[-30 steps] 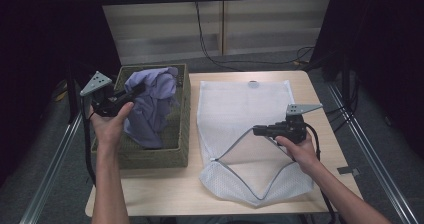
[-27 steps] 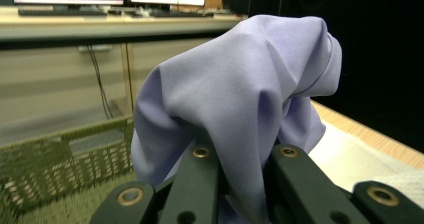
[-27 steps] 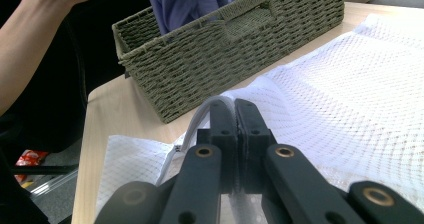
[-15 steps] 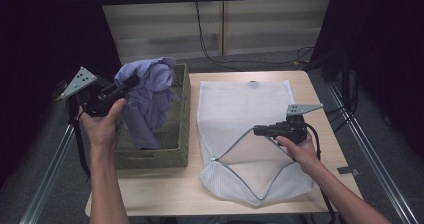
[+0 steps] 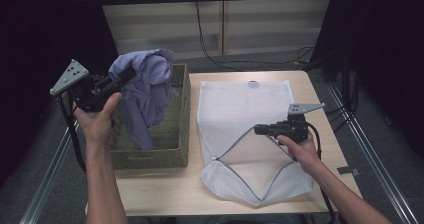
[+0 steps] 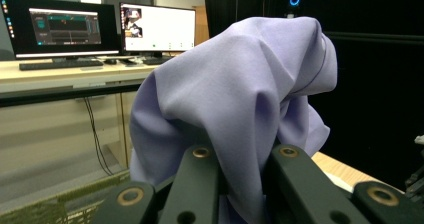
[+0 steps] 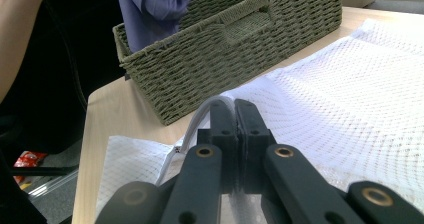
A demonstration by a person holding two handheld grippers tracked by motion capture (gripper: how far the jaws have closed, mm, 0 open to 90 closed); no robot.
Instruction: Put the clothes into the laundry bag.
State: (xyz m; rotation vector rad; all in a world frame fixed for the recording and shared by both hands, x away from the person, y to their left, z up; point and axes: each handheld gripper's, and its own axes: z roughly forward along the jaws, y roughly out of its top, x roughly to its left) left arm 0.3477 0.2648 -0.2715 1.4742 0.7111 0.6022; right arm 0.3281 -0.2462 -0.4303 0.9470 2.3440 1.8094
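A lilac cloth hangs bunched from my left gripper, which is shut on it above the left side of a green woven basket. The cloth's lower end still dips into the basket. In the left gripper view the cloth bulges up between the jaws. A white mesh laundry bag lies flat on the table to the right of the basket. My right gripper is shut on the bag's zipped edge and holds the mouth lifted open. The basket stands just beyond it.
The wooden table ends close in front of the basket and bag. Metal rails run along both sides of it. Cables lie on the floor behind. Two monitors stand on a desk far off.
My left gripper has risen and drawn back to the left, pulling the lilac cloth up out of the basket. The right gripper has stayed put, holding the bag's edge.
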